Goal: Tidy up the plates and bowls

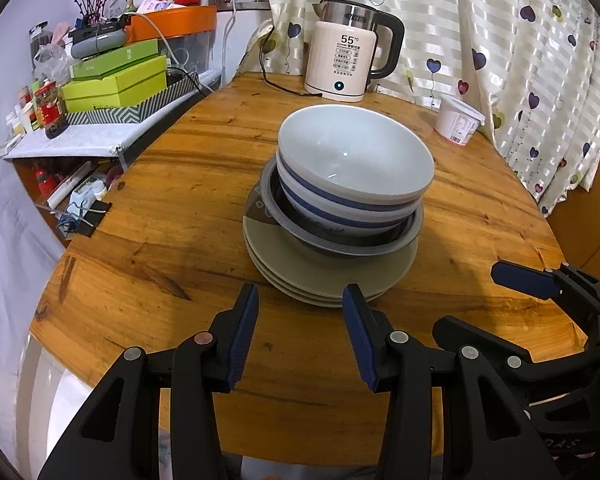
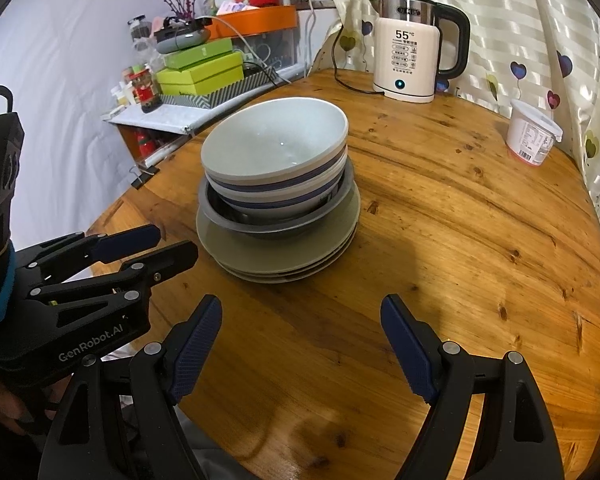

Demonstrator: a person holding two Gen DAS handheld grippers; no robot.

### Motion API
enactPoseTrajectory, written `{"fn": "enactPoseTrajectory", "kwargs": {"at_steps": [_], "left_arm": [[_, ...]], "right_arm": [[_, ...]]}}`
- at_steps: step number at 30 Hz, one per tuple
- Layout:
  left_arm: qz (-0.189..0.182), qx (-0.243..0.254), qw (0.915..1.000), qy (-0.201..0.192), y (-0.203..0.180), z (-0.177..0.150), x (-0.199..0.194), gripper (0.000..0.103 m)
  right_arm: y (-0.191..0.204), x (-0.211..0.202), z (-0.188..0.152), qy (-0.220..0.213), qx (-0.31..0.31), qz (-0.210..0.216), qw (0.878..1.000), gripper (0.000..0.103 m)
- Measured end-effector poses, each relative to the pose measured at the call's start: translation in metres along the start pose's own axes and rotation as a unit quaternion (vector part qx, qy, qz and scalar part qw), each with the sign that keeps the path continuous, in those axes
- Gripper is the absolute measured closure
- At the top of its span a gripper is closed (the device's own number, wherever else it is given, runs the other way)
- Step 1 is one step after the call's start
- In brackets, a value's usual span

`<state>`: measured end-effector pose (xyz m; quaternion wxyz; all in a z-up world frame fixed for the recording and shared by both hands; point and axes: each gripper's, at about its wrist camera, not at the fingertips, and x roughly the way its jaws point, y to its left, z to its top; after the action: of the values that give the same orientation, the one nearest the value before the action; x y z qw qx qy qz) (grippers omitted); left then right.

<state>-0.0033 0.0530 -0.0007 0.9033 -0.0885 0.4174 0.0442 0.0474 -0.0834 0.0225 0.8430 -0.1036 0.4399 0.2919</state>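
Note:
A stack stands mid-table: beige plates [image 1: 328, 276] [image 2: 276, 258] at the bottom, a grey bowl [image 1: 352, 242] [image 2: 260, 226] on them, then white bowls with blue bands [image 1: 352, 156] [image 2: 276, 140] nested on top. My left gripper [image 1: 300, 300] is open and empty, just short of the plates' near edge. It also shows in the right wrist view [image 2: 172, 244], left of the stack. My right gripper [image 2: 302, 308] is open and empty, in front of the stack. Its fingers [image 1: 524, 278] show at the right in the left wrist view.
A cream electric kettle [image 1: 350, 52] [image 2: 414, 48] with a cord stands at the round wooden table's [image 1: 180, 240] [image 2: 460, 220] far side. A white plastic tub [image 1: 458, 120] [image 2: 532, 132] sits by the heart-patterned curtain. A cluttered shelf with green boxes [image 1: 116, 80] [image 2: 200, 72] is at the left.

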Motion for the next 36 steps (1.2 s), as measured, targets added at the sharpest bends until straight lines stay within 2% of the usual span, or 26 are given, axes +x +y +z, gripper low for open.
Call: {"fn": "enactPoseTrajectory", "kwargs": {"at_steps": [36], "left_arm": [[-0.001, 0.006, 0.9999, 0.01, -0.0005, 0.0001, 0.0092, 0.058]], "right_arm": [[-0.0016, 0.0006, 0.0017, -0.002, -0.002, -0.001, 1.0, 0.02]]}}
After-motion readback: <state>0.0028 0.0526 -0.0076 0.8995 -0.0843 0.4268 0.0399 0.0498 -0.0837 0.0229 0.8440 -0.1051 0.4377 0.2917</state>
